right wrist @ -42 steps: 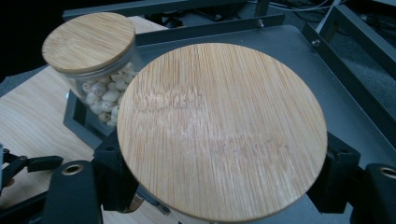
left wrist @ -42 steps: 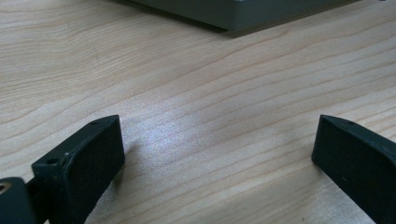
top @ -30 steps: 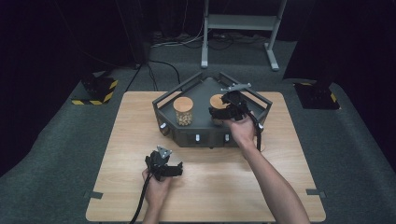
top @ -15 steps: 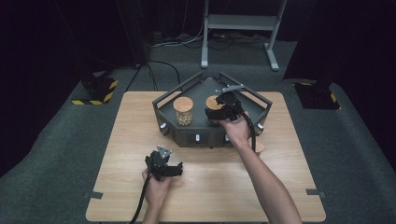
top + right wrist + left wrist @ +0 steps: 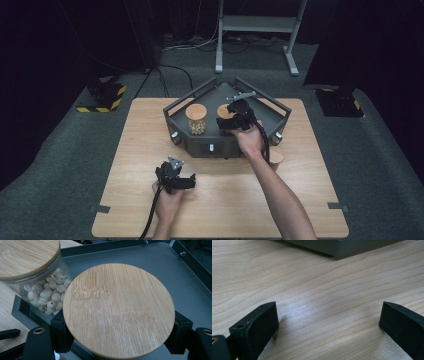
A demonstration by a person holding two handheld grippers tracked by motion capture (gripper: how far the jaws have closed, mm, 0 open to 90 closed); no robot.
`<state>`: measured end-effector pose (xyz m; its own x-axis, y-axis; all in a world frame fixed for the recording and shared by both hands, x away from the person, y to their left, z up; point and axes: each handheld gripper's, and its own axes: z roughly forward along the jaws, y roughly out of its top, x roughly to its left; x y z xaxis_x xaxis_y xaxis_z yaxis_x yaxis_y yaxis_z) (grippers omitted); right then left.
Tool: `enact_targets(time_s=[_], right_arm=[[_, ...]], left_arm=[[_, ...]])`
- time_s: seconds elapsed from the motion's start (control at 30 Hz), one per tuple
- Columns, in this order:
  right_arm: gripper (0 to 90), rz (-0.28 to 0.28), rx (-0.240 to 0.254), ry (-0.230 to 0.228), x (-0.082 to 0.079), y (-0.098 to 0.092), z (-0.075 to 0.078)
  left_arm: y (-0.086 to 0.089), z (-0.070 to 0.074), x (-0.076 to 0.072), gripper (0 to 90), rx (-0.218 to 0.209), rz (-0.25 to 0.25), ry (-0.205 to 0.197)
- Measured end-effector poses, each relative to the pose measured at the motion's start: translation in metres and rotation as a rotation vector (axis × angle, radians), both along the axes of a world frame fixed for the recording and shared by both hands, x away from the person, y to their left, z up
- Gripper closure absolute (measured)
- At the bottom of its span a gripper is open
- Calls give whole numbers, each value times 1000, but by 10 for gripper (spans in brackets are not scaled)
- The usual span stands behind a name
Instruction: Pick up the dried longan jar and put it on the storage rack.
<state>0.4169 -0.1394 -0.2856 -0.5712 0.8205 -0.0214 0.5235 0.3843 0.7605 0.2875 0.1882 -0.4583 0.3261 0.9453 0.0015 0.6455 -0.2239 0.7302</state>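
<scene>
jaws of the right gripper (image 5: 120, 340) sit clamped on either side of a jar under its round bamboo lid (image 5: 118, 310), one black pad at each edge. the lidded jar (image 5: 226, 116) stands inside the grey tray (image 5: 272, 116), right of the jar of pale beads (image 5: 196, 120), near it but apart as far as the high view tells.

over the last second the right hand has crept a little deeper over the tray and the grip has not slackened, while the jar has kept its place beside its neighbour. i read that as a grip made and no lift begun yet.

left gripper (image 5: 176, 176) rests low over the wooden table (image 5: 125, 150) in front of the tray, unmoved since the earlier frames, its jaws wide apart with nothing between them.

right gripper view gives what the high view cannot: the pads pressing at the lid's rim, the grain of the bamboo, the round beads (image 5: 48, 298) against the glass of the other jar. high view alone places both hands and a small wooden disc (image 5: 275, 156) on the table by the tray's right corner, partly behind the right forearm. left gripper view adds bare table grain and a strip of the tray's wall (image 5: 342, 246).
</scene>
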Motion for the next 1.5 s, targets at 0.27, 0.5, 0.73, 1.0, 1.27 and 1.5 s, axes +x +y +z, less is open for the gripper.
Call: enact_targets(time_s=[0.27, 0.5, 0.73, 1.0, 1.27, 1.5], right_arm=[[258, -3, 2, 2, 0, -1, -2], [257, 1, 4, -4, 0, -2, -6], [257, 10, -8, -7, -1, -1, -6], [255, 12, -3, -5, -1, -3, -7], [251, 15, 5, 1, 1, -4, -7], [223, 24, 19, 10, 3, -7, -8]], left_arm=[[0, 0, 0, 23, 0, 0, 0], [0, 0, 0, 23, 0, 0, 0], [0, 0, 0, 23, 0, 0, 0], [0, 0, 0, 23, 0, 0, 0], [0, 0, 0, 23, -1, 0, 0], [0, 0, 0, 24, 0, 0, 0]])
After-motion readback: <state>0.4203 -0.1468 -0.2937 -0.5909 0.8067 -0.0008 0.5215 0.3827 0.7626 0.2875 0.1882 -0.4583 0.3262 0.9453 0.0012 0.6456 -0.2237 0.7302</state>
